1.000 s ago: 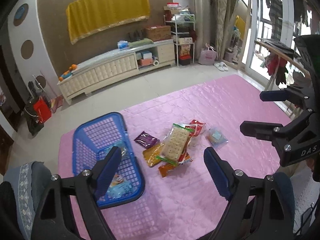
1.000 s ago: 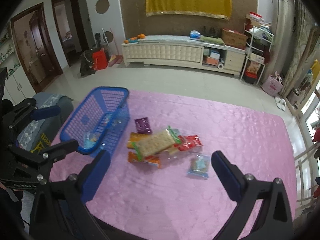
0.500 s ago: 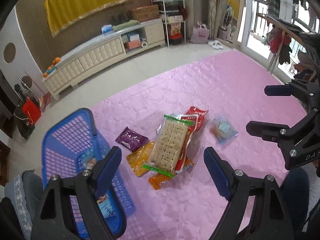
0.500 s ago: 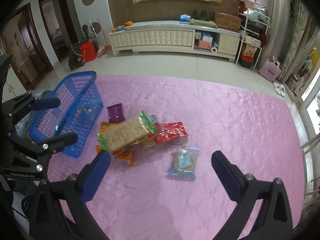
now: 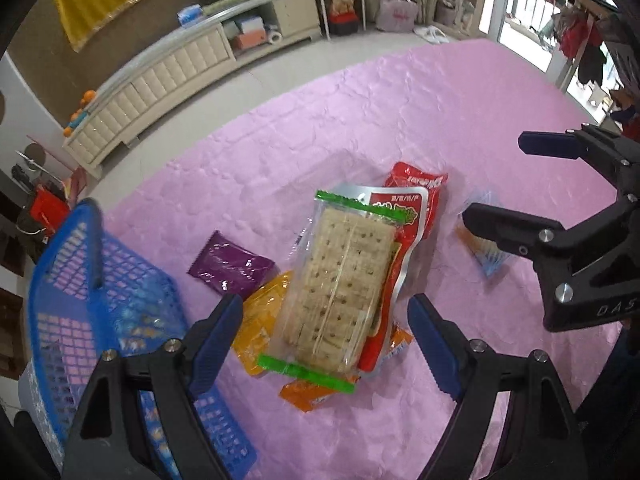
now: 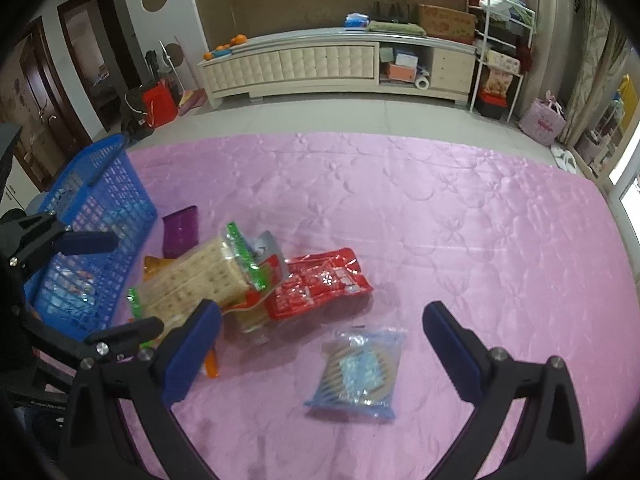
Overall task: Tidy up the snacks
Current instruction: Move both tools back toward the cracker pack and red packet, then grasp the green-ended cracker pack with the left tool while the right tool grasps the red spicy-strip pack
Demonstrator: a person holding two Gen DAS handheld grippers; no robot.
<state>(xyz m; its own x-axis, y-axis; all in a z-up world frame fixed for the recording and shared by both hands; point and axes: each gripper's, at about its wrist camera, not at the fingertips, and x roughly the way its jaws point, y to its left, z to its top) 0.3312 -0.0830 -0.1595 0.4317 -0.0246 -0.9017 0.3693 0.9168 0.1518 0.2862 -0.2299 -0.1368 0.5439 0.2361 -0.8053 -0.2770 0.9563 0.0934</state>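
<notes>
Released fingers of the left gripper (image 5: 325,338) are straddling the cracker pack (image 5: 338,284), its long axis seemingly running six-to-twelve o'clock.

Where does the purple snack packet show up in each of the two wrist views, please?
Left wrist view: the purple snack packet lies left of centre, between the blue basket and the cracker pack.
Right wrist view: it sits at middle left, just right of the basket and behind the crackers.
Shared landmark: the blue basket, beside the packet in both.
</notes>
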